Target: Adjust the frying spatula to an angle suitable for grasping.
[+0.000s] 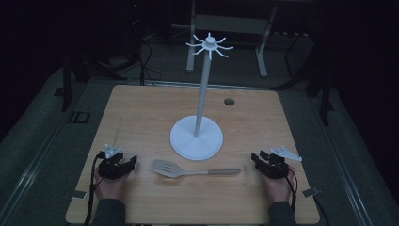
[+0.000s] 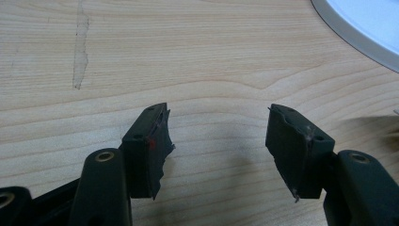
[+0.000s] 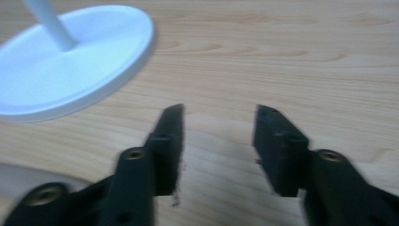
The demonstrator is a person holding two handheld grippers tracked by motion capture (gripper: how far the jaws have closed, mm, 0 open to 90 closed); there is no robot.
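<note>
A grey slotted spatula [image 1: 188, 169] with a tan handle lies flat near the front of the wooden table [image 1: 141, 108], its head pointing left. Behind it stands a white utensil stand [image 1: 196, 136] with a round base, a tall pole and hooks at the top. My left gripper [image 1: 123, 163] rests at the front left, just left of the spatula's head, open with only bare wood between its jaws [image 2: 219, 127]. My right gripper [image 1: 261, 160] sits at the front right, just past the handle's end, also open over bare wood [image 3: 219, 122]. The stand's base [image 3: 70, 61] lies to its upper left.
A small dark grommet hole [image 1: 229, 101] is set in the table's far right part. Table legs and cables stand on the dim floor behind. Bare wood stretches along the table's left and right sides around the stand's base [image 2: 371, 23].
</note>
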